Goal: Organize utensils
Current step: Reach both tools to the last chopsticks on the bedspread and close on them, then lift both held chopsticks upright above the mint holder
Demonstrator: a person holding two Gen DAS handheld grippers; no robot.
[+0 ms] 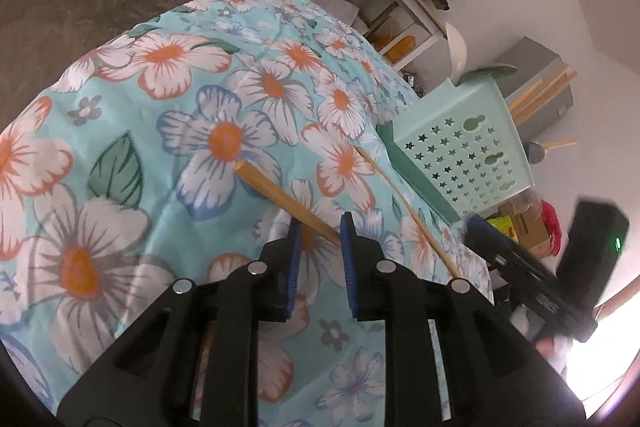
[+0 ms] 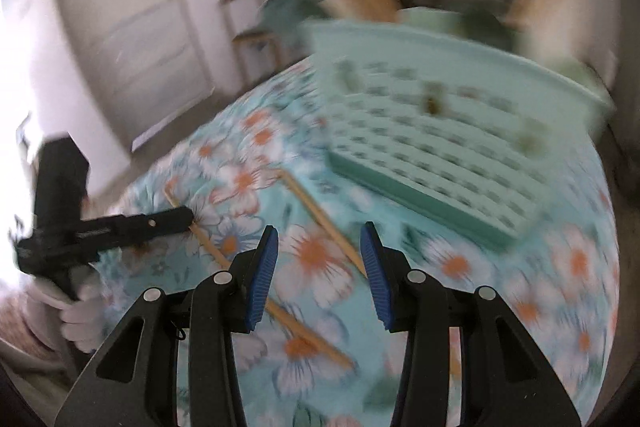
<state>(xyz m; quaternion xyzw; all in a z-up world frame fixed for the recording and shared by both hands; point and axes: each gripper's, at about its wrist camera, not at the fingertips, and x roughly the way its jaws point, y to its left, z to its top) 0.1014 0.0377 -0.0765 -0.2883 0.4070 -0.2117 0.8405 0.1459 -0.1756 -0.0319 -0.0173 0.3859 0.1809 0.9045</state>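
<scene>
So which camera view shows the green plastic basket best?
The left wrist view: there the basket is sharp, its star-shaped holes clear, though it sits off to the right. The right wrist view shows the same basket larger and more central, but motion blur smears its holes.

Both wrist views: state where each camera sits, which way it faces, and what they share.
Left wrist: on the left gripper, angled down at the floral cloth; a chopstick lies between its open blue fingers; the right gripper shows at right.
Right wrist: on the right gripper, angled down, blurred, fingers apart; the left gripper and a gloved hand show at left.
Shared: cloth, two chopsticks, mint basket.
</scene>
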